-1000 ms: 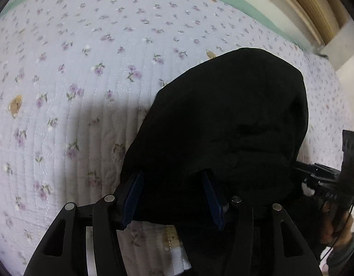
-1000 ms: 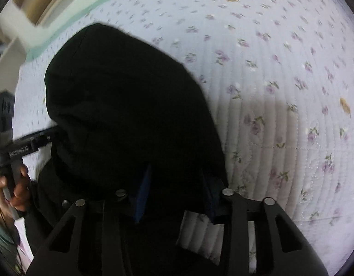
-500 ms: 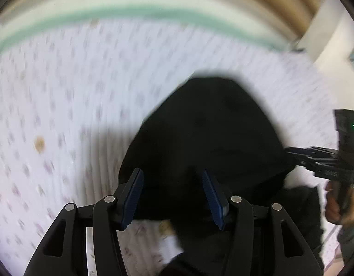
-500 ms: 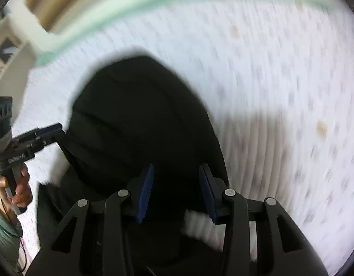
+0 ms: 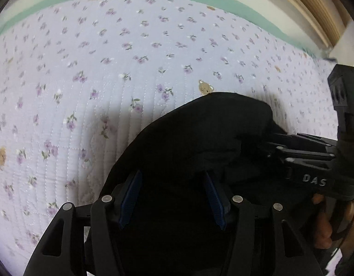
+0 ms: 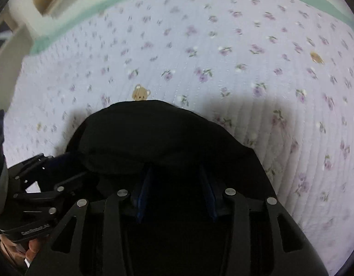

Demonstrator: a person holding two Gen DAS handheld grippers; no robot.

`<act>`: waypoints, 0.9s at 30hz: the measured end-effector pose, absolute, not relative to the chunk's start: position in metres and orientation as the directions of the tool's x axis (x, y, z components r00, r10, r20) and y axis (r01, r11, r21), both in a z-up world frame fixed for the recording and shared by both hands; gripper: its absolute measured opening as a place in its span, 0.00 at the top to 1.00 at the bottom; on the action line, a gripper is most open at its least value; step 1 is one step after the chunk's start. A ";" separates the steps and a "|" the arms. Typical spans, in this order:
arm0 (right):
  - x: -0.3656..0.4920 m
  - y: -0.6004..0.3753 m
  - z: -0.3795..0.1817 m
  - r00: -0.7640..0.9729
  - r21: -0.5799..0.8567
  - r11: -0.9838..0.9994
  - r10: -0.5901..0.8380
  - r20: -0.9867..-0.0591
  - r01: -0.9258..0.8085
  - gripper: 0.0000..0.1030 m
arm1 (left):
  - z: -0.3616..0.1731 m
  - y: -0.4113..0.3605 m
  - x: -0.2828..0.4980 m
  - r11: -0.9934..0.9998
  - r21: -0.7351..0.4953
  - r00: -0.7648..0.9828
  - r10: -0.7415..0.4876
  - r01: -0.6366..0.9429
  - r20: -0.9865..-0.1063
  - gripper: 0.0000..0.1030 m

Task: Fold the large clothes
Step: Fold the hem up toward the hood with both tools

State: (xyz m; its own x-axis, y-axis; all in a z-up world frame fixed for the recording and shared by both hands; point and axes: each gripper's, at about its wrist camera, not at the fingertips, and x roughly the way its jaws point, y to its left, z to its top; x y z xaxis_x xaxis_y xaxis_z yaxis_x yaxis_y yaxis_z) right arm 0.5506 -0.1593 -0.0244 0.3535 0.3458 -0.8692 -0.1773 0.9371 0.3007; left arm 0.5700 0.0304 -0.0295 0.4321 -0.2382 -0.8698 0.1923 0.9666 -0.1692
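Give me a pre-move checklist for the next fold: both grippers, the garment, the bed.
1. Left gripper has cloth between its blue pads: ok, though the pads stand apart, so a firm pinch cannot be told.
2. Right gripper likewise: cloth between the pads, grip firmness cannot tell.
3. Black fabric garment bunched into a rounded mound, not flat: not ok for a clean crease.
4. Quilted lilac floral bedspread ahead of the garment free of other items: ok.
5. Spacing between the grippers: not ok, the right gripper's linkage sits close beside the left in the left wrist view.
6. Garment's sleeves or hem located: cannot tell, all black.
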 end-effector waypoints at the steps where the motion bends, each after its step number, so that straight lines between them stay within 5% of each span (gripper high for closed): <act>1: 0.545 -0.164 -0.025 0.360 0.315 0.933 0.357 -0.862 -0.171 0.58 | -0.029 0.027 0.570 0.967 -0.156 0.434 -0.231 0.201 -0.871 0.45; 8: 0.505 -0.200 0.041 0.410 0.265 0.941 0.332 -0.849 -0.213 0.59 | 0.012 0.049 0.549 0.926 -0.273 0.449 -0.366 0.259 -0.815 0.45; 14: 0.447 -0.237 0.034 0.357 0.236 0.950 0.296 -0.886 -0.203 0.60 | 0.016 0.079 0.521 0.881 -0.378 0.404 -0.468 0.284 -0.786 0.45; 20: 0.453 -0.248 -0.005 0.248 0.237 0.962 0.265 -0.932 -0.135 0.63 | -0.027 0.048 0.535 0.946 -0.195 0.351 -0.281 0.259 -0.893 0.45; 24: 0.453 -0.256 0.023 0.278 0.279 0.943 0.321 -0.905 -0.180 0.62 | 0.011 0.062 0.533 0.918 -0.255 0.378 -0.361 0.304 -0.853 0.45; 27: 0.465 -0.262 0.052 0.339 0.305 0.929 0.362 -0.868 -0.211 0.51 | 0.048 0.081 0.542 0.910 -0.297 0.464 -0.404 0.288 -0.788 0.44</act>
State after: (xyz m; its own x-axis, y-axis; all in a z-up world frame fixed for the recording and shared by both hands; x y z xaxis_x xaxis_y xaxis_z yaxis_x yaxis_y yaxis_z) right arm 0.4652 -0.2617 0.0516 0.3387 0.3622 -0.8684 -0.2111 0.9287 0.3050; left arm 0.5417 0.0809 0.0484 0.4639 -0.4041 -0.7883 0.2884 0.9103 -0.2969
